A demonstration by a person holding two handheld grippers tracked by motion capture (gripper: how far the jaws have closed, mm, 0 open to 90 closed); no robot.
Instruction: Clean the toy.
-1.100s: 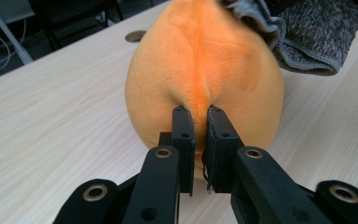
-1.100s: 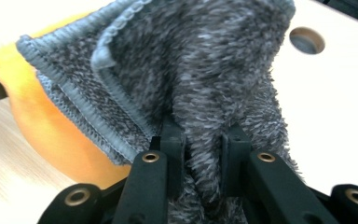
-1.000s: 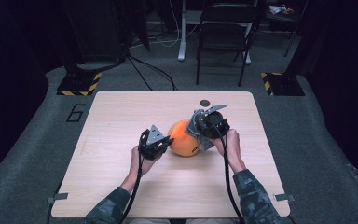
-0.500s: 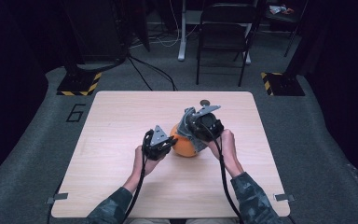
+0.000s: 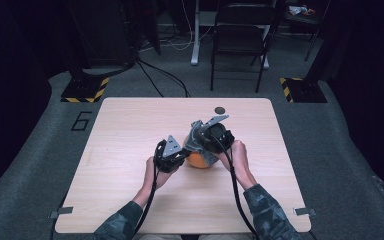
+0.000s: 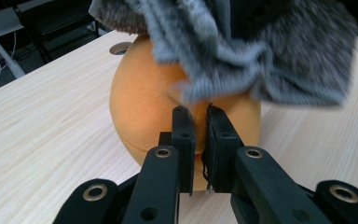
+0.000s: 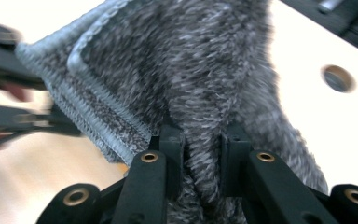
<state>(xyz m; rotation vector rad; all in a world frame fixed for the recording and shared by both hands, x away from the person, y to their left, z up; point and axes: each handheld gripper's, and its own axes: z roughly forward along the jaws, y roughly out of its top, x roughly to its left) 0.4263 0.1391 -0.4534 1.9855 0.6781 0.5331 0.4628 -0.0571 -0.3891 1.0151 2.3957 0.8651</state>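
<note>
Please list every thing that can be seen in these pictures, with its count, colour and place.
ball: one, orange, middle of the table, pinched by the left tongs.
cloth: one, grey and fuzzy, over the ball, held by the right tongs.
table: one, light wood, centre.
cable hole: one, dark, far edge of the table.
folding chair: one, dark, behind the table.
striped bases: two, black and yellow, on the floor at the far corners.
left tongs: one, black, shut on the ball.
right tongs: one, black, shut on the cloth.

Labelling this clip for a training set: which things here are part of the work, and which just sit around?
In the work:
- orange ball, pinched by the left gripper
- grey cloth, clamped in the right gripper, draped over the ball

Just around:
- folding chair
- table's cable hole
- floor cables
</note>
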